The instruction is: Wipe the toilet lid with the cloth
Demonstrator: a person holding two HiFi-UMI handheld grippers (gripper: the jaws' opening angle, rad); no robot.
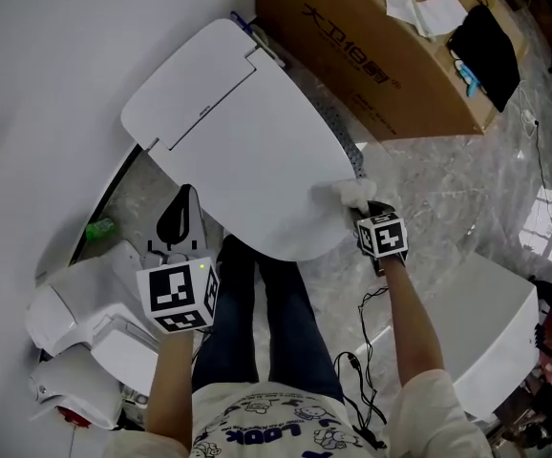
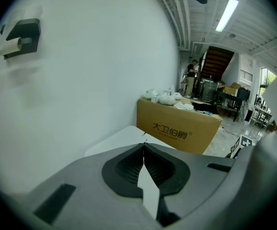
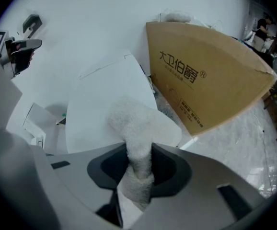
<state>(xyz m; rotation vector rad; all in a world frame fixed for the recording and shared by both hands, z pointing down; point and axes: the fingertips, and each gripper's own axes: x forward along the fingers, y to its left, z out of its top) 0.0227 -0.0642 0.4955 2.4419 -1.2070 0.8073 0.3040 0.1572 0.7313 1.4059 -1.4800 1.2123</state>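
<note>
The white toilet lid (image 1: 247, 151) lies closed below me, also seen as a pale slab (image 3: 109, 104) in the right gripper view. My right gripper (image 1: 367, 208) is shut on a fluffy white cloth (image 3: 136, 138), which rests on the lid's right front edge (image 1: 352, 194). My left gripper (image 1: 182, 219) hangs off the lid's left front side, jaws pressed together with nothing between them (image 2: 143, 169). It touches neither lid nor cloth.
A large brown cardboard box (image 1: 381, 55) stands right of the toilet against the white wall (image 1: 56, 55). White plastic parts (image 1: 85, 322) and a green item (image 1: 99, 227) lie on the floor at left. A white panel (image 1: 486, 322) lies at right. My legs (image 1: 262, 322) stand before the bowl.
</note>
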